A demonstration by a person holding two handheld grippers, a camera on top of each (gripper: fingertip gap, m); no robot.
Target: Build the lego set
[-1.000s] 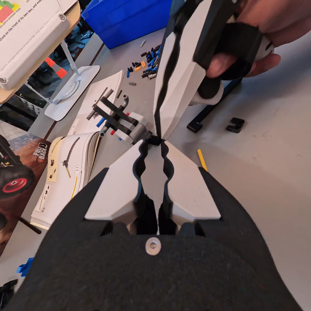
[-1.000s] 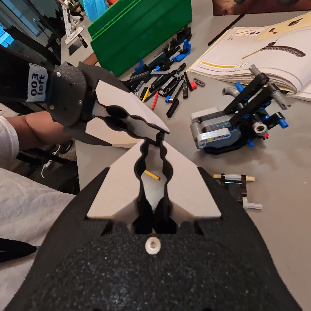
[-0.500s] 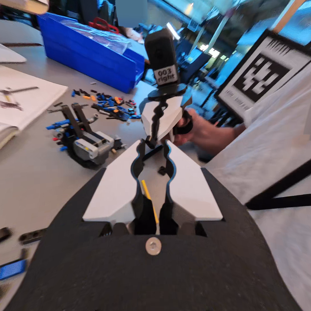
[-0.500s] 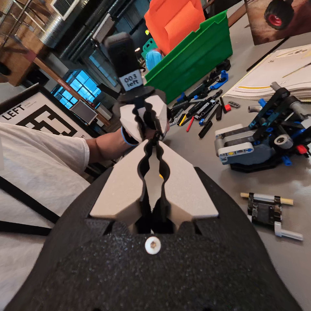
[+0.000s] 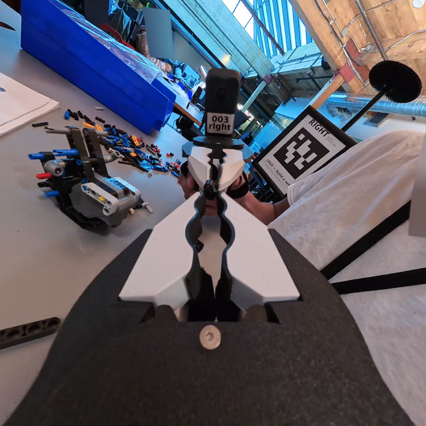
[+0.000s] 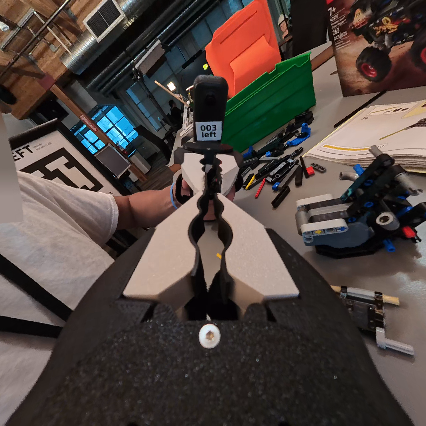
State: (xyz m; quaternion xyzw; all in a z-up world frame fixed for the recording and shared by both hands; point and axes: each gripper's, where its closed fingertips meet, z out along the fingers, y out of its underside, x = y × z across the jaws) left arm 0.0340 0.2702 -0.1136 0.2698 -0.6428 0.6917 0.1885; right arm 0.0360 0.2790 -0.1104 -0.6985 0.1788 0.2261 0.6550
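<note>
My left gripper [image 5: 209,196] and my right gripper [image 6: 210,196] meet tip to tip above the table's near edge, facing each other. Both are shut on one small black lego piece [image 5: 209,191], which also shows in the right wrist view [image 6: 213,182]. The right gripper shows opposite in the left wrist view [image 5: 215,170], the left gripper opposite in the right wrist view [image 6: 211,170]. The partly built grey, black and blue model [image 5: 92,191] stands on the table, also in the right wrist view [image 6: 359,221].
A small black and grey sub-assembly [image 6: 364,309] and a yellow axle [image 6: 218,255] lie near me. Loose parts [image 5: 129,147] [image 6: 276,168] are piled by a blue bin [image 5: 92,66] and a green bin [image 6: 269,108]. The open instruction booklet [image 6: 380,138] lies behind the model.
Both grippers have tilted up from pointing down at the table to nearly level and now face each other head on. Their tips have stayed together on the small black piece.
</note>
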